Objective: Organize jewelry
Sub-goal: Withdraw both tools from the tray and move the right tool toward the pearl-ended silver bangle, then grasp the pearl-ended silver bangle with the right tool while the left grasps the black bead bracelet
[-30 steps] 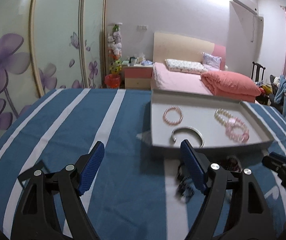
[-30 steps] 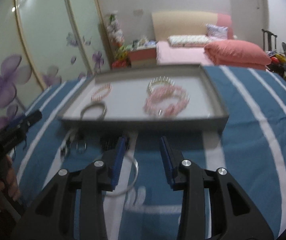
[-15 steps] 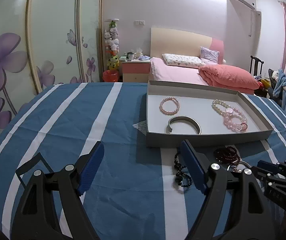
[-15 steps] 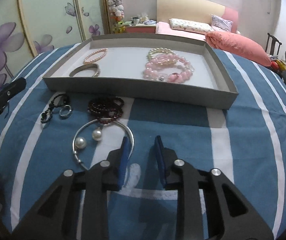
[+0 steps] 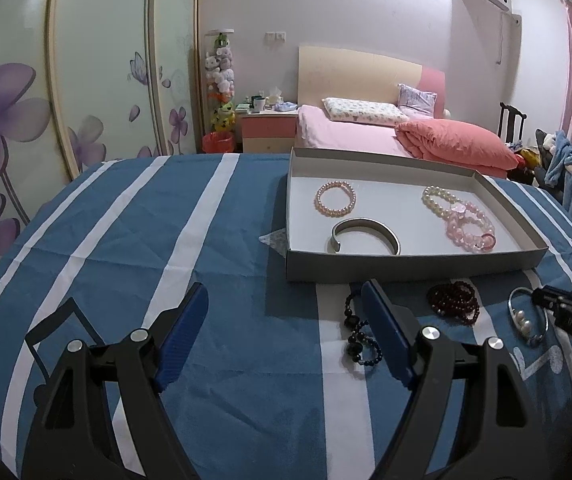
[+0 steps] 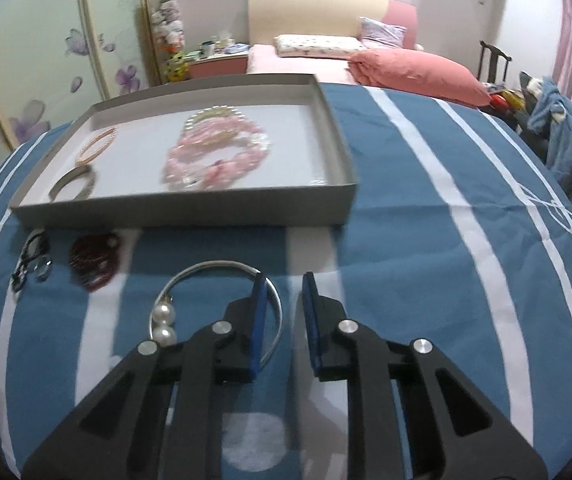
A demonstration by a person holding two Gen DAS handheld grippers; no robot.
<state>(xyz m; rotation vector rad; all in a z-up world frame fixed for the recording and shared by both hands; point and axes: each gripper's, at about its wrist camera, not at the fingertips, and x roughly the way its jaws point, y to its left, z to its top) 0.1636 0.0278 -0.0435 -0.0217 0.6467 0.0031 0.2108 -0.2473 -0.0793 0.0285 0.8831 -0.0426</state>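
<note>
A silver bangle with two pearls (image 6: pixel 214 270) lies on the blue striped cloth in front of the grey tray (image 6: pixel 182 214). My right gripper (image 6: pixel 284 276) hangs low over the bangle's right side. Its jaws are closing with the thin rim between them, and the pads do not touch it. Left of the bangle lie a dark red bead bracelet (image 6: pixel 94 258) and a black bead bracelet (image 6: pixel 32 264). My left gripper (image 5: pixel 284 286) is open and holds nothing, just left of the black bead bracelet (image 5: pixel 359 336). The tray (image 5: pixel 405 266) holds a pink bead bracelet (image 5: pixel 335 199), a silver cuff (image 5: pixel 365 228), a pearl bracelet (image 5: pixel 439 200) and pink crystal bracelets (image 5: pixel 469 228).
The cloth-covered table (image 5: pixel 166 240) stretches left of the tray. Behind it stand a bed with a pink quilt (image 5: pixel 457 144), a bedside cabinet (image 5: pixel 268 132) and a flowered wardrobe (image 5: pixel 26 120). A chair with blue clothes (image 5: pixel 569 172) is at the right.
My right gripper has come down and forward over the pearl bangle, and its jaws have narrowed around the rim. The left gripper has stayed open in about the same place.
</note>
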